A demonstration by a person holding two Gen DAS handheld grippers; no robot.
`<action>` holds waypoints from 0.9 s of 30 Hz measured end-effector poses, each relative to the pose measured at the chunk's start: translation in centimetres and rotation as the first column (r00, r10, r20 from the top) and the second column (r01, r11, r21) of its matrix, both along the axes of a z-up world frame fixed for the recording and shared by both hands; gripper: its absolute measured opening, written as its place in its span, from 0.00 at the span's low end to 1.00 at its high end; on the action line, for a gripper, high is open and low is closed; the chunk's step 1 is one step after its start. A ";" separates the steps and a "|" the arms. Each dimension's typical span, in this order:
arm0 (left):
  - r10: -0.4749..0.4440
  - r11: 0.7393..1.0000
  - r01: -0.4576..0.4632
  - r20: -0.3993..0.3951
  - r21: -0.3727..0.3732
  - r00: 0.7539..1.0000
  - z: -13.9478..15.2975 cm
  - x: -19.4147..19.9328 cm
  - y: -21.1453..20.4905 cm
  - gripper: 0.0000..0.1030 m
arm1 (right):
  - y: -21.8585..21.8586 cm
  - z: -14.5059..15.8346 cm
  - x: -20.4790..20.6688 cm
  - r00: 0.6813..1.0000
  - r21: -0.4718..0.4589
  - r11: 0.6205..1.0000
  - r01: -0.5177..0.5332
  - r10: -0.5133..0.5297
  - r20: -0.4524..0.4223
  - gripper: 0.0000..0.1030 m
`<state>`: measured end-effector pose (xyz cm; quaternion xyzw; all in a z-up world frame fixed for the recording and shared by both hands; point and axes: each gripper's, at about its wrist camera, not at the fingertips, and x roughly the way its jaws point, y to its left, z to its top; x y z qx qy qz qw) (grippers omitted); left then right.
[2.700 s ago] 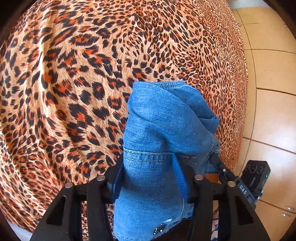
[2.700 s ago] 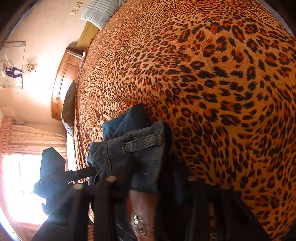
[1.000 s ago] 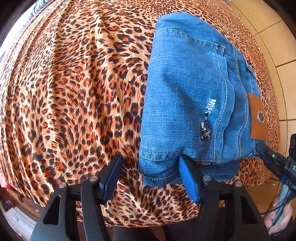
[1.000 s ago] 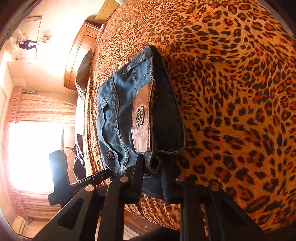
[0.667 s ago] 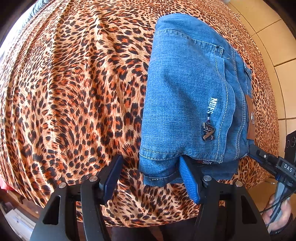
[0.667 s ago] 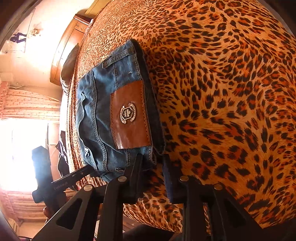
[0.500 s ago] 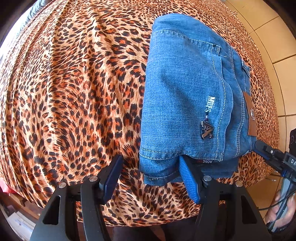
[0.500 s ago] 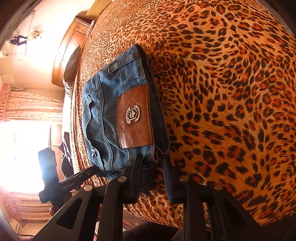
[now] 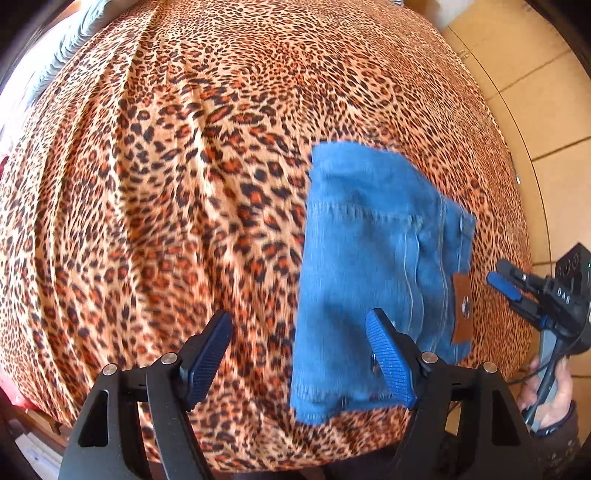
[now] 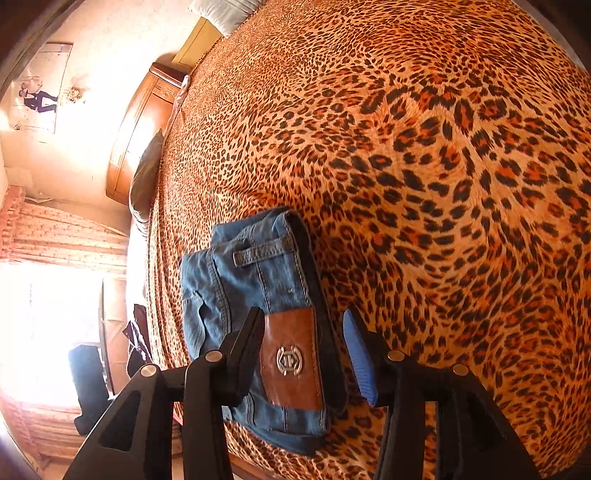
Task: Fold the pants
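Now that the pants (image 9: 373, 266) lie as a compact folded bundle on the leopard-print bed (image 9: 177, 192), near its front edge, the step in hand is judged to be the release after the final fold. The left gripper (image 9: 299, 354) is seen above the bed with its fingers (image 9: 388, 362) spread wide; its jaws have just been opening, and only the bundle's near left corner shows between them, with no pad pressing on the denim. The right gripper (image 10: 303, 354) is likewise parted, its jaws having just been opening too; the brown leather patch (image 10: 291, 362) at the waistband is framed between its fingers (image 10: 358, 358), but a gap is visible on either side, so nothing is gripped. In the left wrist view the right gripper (image 9: 513, 291) is seen just beside the bundle's right edge, held by a hand (image 9: 546, 391) at the lower right.

The fold appears essentially done. What the next move seems to call for is that both grippers be drawn clear without the top layer being snagged; if any tidying is wanted, the slightly uneven near edge could be squared. A headboard (image 10: 144, 125) and pillow (image 10: 221, 11) are visible at the bed's far end.
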<state>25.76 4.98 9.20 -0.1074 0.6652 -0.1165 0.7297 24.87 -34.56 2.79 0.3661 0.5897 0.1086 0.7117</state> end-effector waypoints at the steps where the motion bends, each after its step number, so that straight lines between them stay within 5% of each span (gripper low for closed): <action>1: 0.012 1.000 -0.011 -0.016 0.003 1.000 -0.4 1.6 -0.3 0.73 | 0.4 -0.4 0.9 1.000 0.009 1.000 0.004 -0.004 -0.004 0.46; 5: 0.024 0.996 -0.023 -0.007 0.087 1.000 -1.1 6.3 -2.6 0.72 | 1.7 -1.7 3.9 1.000 0.019 1.000 0.025 -0.025 -0.006 0.46; 11: -0.051 0.973 0.029 0.087 0.229 0.995 -0.6 8.0 -5.8 0.73 | 3.8 -3.1 5.9 0.999 0.020 1.000 -0.024 0.025 -0.037 0.46; 27: -0.046 0.977 0.030 0.068 0.212 0.997 -1.9 8.7 -6.0 0.73 | 5.5 -4.0 6.4 0.998 0.021 0.999 -0.043 0.044 -0.050 0.47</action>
